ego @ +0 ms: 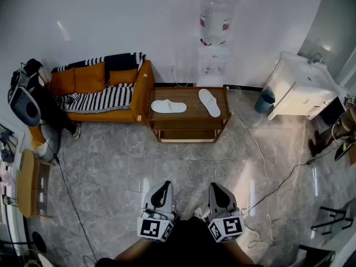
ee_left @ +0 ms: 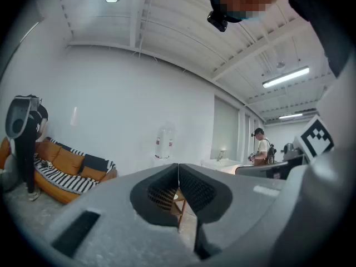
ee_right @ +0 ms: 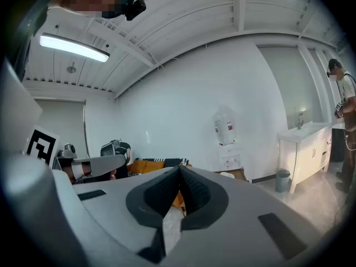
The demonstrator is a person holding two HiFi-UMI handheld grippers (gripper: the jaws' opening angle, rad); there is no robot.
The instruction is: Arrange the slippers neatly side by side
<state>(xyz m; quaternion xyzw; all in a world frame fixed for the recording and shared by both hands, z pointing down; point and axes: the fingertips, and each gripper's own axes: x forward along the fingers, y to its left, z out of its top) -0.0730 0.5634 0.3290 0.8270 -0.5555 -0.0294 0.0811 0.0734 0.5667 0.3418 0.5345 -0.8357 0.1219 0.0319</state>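
Two white slippers lie on a low wooden table [ego: 189, 112] against the far wall. The left slipper [ego: 168, 106] lies crosswise, the right slipper [ego: 209, 102] lies slanted, and a gap separates them. My left gripper [ego: 164, 189] and right gripper [ego: 216, 188] hang low near my body, well short of the table, over the grey floor. Both are shut with nothing between the jaws. In the left gripper view the jaws [ee_left: 178, 174] meet in a line; the right gripper view shows its jaws [ee_right: 179, 177] pressed together the same way.
An orange sofa [ego: 100, 93] with striped cushions stands left of the table. A water dispenser [ego: 214, 38] is behind it, a white sink cabinet [ego: 303, 88] and a bin [ego: 265, 100] to the right. A white cable [ego: 261, 166] trails across the floor. A person [ee_right: 345, 121] stands at right.
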